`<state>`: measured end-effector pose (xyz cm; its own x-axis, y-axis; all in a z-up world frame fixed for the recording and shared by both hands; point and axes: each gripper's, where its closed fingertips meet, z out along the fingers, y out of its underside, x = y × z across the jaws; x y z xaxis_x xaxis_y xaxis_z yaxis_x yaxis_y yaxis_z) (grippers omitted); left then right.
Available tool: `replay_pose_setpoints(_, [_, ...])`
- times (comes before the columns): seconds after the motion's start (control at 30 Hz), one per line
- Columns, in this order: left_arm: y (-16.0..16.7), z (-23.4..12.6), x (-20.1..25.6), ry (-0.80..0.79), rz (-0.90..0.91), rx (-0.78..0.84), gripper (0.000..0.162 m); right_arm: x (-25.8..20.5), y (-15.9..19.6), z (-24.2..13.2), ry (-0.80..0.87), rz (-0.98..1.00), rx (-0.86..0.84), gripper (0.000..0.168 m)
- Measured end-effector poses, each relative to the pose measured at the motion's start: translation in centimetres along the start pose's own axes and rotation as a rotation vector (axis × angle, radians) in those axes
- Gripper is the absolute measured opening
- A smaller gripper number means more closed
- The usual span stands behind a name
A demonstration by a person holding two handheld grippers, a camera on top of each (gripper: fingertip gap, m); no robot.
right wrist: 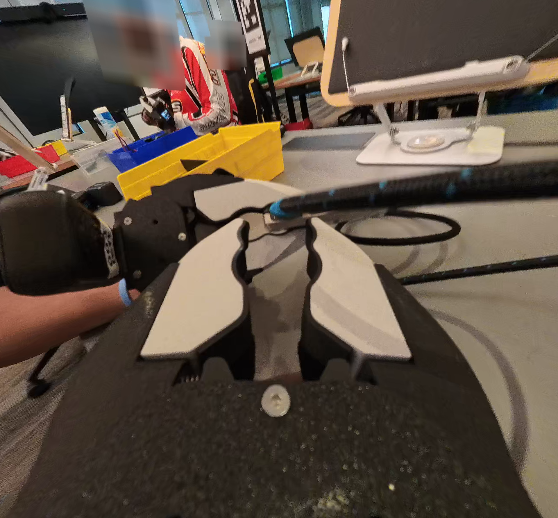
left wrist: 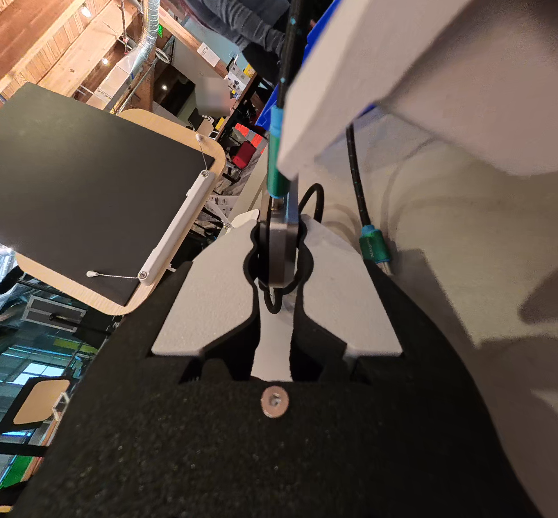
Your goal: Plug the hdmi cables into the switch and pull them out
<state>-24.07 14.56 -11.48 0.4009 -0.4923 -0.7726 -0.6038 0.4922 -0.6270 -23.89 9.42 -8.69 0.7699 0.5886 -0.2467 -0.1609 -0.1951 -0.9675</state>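
Grey-faced fingers (left wrist: 329, 262) of the left gripper (left wrist: 277, 257) were clamped on the dark switch (left wrist: 279, 254), a green-sleeved plug (left wrist: 277, 168) seated in it. Only this view showed a second plug (left wrist: 374, 246), lettered illegibly, on the bench (left wrist: 453, 246). The right gripper (right wrist: 276, 239) was held parted, empty, near the braided cable (right wrist: 422, 189).

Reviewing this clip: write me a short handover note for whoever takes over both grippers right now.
Left gripper: shut on the switch, a small dark grey box held on edge above the table.
Right gripper: open, empty, its tips just short of the switch.
Cables: one green-ended HDMI plug sits at the switch's far end, apparently seated; its braided cable crosses the right wrist view. A second green plug lies loose on the table.
Done: apparently one cable in.
Left: plug in the second cable, then pull both out.
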Motion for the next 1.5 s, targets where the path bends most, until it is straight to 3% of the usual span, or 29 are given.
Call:
replay_pose_setpoints(0.13, [0.4, 0.1, 0.0, -0.005, 0.009, -0.014, 0.021, 0.7, -1.3, 0.5, 0.04, -0.101, 0.013, 0.018])
replay_pose_setpoints(0.37, [0.8, 0.2, 0.9, 0.032, 0.022, -0.046, 0.02, 0.7, -0.6, 0.9, 0.019, -0.156, -0.035, 0.01])
replay_pose_setpoints(0.67, [1.3, 0.3, 0.9, 0.005, 0.102, -0.097, 0.02, 1.0, 0.4, 1.2, 0.021, -0.144, 0.006, 0.009])
replay_pose_setpoints(0.9, [1.4, 0.8, 0.9, 0.054, 0.022, -0.054, 0.021, 1.0, 0.0, 1.5, -0.034, -0.082, -0.064, 0.009])
replay_pose_setpoints(1.0, [1.6, 0.8, -0.7, 0.061, -0.136, -0.049, 0.021, -0.3, -0.6, 0.5, -0.109, -0.12, -0.078, 0.027])
replay_pose_setpoints(1.1, [1.3, 0.5, -3.4, 0.082, -0.414, -0.008, 0.021, -0.3, 0.4, -0.7, -0.151, -0.252, -0.13, 0.034])
replay_pose_setpoints(1.2, [0.6, -0.4, -6.2, 0.153, -0.76, 0.101, 0.021, 1.8, 0.4, -1.8, -0.169, -0.265, -0.155, 0.033])
replay_pose_setpoints(1.3, [-0.1, -1.7, -8.2, 0.264, -1.039, 0.221, 0.021, 5.8, -2.8, -2.6, -0.152, -0.167, -0.101, 0.04])
replay_pose_setpoints(1.37, [-0.7, -2.7, -8.7, 0.345, -1.127, 0.275, 0.021, 7.1, -4.3, -2.2, -0.218, -0.078, -0.135, 0.062])
replay_pose_setpoints(1.5, [-2.6, -4.1, -8.9, 0.476, -1.216, 0.357, 0.02, 4.4, -5.9, 0.4, -0.427, -0.053, -0.17, 0.075])
